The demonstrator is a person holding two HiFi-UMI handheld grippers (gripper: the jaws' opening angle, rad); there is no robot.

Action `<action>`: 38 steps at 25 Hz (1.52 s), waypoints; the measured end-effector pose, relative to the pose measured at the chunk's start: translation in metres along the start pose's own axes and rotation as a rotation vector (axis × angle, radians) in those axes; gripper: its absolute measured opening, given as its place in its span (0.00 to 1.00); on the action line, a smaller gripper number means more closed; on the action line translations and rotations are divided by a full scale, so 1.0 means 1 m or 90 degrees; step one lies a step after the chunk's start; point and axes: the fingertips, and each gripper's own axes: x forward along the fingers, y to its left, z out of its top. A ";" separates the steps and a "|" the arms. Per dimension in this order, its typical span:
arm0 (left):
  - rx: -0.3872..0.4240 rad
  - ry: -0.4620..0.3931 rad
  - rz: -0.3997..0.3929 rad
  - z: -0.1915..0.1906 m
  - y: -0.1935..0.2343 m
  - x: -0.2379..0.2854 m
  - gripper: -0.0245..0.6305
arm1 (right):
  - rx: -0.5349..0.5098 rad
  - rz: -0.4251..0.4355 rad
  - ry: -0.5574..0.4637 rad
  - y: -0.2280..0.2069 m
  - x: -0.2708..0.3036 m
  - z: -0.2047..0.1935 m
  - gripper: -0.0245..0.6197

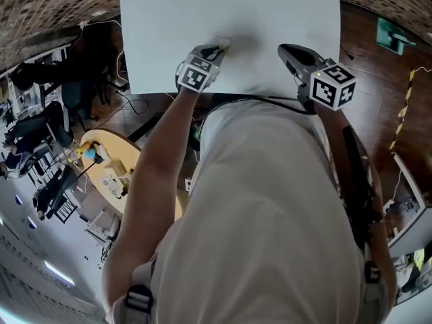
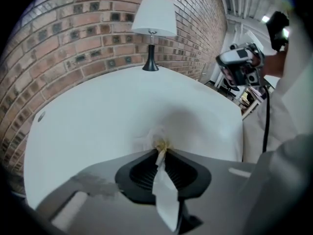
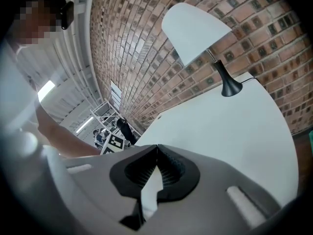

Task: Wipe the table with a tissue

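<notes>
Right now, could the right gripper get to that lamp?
Probably yes: only bare table lies between the right gripper and the lamp, though its jaws are shut.

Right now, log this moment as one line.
task: wipe table | left claw: shut on tissue, tissue down on white table | right claw: shut, empty, over table | lamp: far edge

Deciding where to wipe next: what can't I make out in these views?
- Table under the tissue: left gripper view, covered by the tissue and by the left gripper shut on it.
- Lamp: head view, cut off at the top edge.
- Whether the right gripper touches the table: head view looks from above, and the gripper's own body hides the underside of its tips.
</notes>
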 end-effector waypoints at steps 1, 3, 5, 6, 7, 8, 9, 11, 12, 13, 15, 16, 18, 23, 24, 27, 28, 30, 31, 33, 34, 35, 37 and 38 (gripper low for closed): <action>-0.021 -0.003 0.015 0.001 0.008 -0.001 0.12 | 0.000 -0.002 0.000 0.002 0.000 -0.002 0.05; -0.079 -0.005 0.056 -0.001 0.025 -0.005 0.12 | -0.002 -0.007 -0.003 0.005 -0.001 -0.004 0.05; -0.135 -0.001 0.101 -0.009 0.040 -0.012 0.12 | -0.008 -0.011 -0.006 0.011 0.000 -0.004 0.05; -0.150 -0.005 0.115 -0.013 0.045 -0.016 0.12 | -0.013 -0.013 -0.006 0.015 0.001 -0.005 0.05; -0.159 -0.018 0.117 -0.016 0.045 -0.019 0.12 | -0.020 -0.018 -0.004 0.020 0.001 -0.007 0.05; -0.164 -0.038 0.109 -0.019 0.041 -0.019 0.12 | -0.027 -0.025 -0.001 0.024 0.001 -0.010 0.05; -0.172 -0.056 0.097 -0.025 0.035 -0.020 0.12 | -0.037 -0.034 0.004 0.029 0.002 -0.016 0.05; -0.194 -0.089 0.086 -0.044 0.035 -0.031 0.12 | -0.060 -0.038 0.015 0.042 0.015 -0.026 0.05; -0.199 -0.122 0.088 -0.044 0.041 -0.046 0.12 | -0.072 -0.028 0.019 0.052 0.029 -0.028 0.05; -0.201 -0.157 0.096 -0.038 0.047 -0.064 0.12 | -0.085 -0.009 0.022 0.064 0.043 -0.028 0.05; -0.211 -0.206 0.115 -0.024 0.044 -0.098 0.12 | -0.108 0.033 0.029 0.091 0.060 -0.024 0.05; -0.221 -0.227 0.117 -0.017 0.034 -0.109 0.12 | -0.120 0.047 0.034 0.101 0.060 -0.024 0.05; -0.245 -0.276 0.101 -0.010 0.011 -0.119 0.12 | -0.149 0.061 0.047 0.117 0.058 -0.027 0.05; -0.246 -0.390 0.072 -0.010 -0.007 -0.170 0.12 | -0.228 0.084 0.047 0.170 0.077 -0.034 0.05; -0.245 -0.407 0.072 -0.012 -0.007 -0.180 0.12 | -0.240 0.087 0.040 0.180 0.080 -0.035 0.05; -0.236 -0.448 0.066 -0.015 -0.014 -0.208 0.12 | -0.267 0.098 0.012 0.205 0.077 -0.033 0.05; -0.229 -0.458 0.060 -0.015 -0.020 -0.214 0.12 | -0.272 0.099 0.001 0.211 0.073 -0.032 0.05; -0.212 -0.472 0.047 -0.017 -0.032 -0.222 0.12 | -0.273 0.094 -0.020 0.221 0.066 -0.033 0.05; -0.204 -0.477 0.041 -0.021 -0.035 -0.226 0.12 | -0.271 0.090 -0.029 0.226 0.064 -0.034 0.05; -0.198 -0.488 0.029 -0.029 -0.037 -0.233 0.12 | -0.267 0.084 -0.038 0.234 0.067 -0.038 0.05; -0.201 -0.493 0.023 -0.032 -0.038 -0.235 0.12 | -0.263 0.082 -0.038 0.235 0.069 -0.041 0.05; -0.206 -0.499 0.016 -0.035 -0.038 -0.236 0.12 | -0.258 0.081 -0.035 0.235 0.071 -0.045 0.05; -0.211 -0.510 0.003 -0.041 -0.040 -0.239 0.12 | -0.246 0.076 -0.031 0.234 0.073 -0.051 0.05; -0.208 -0.515 -0.001 -0.044 -0.041 -0.241 0.12 | -0.241 0.074 -0.030 0.235 0.074 -0.054 0.05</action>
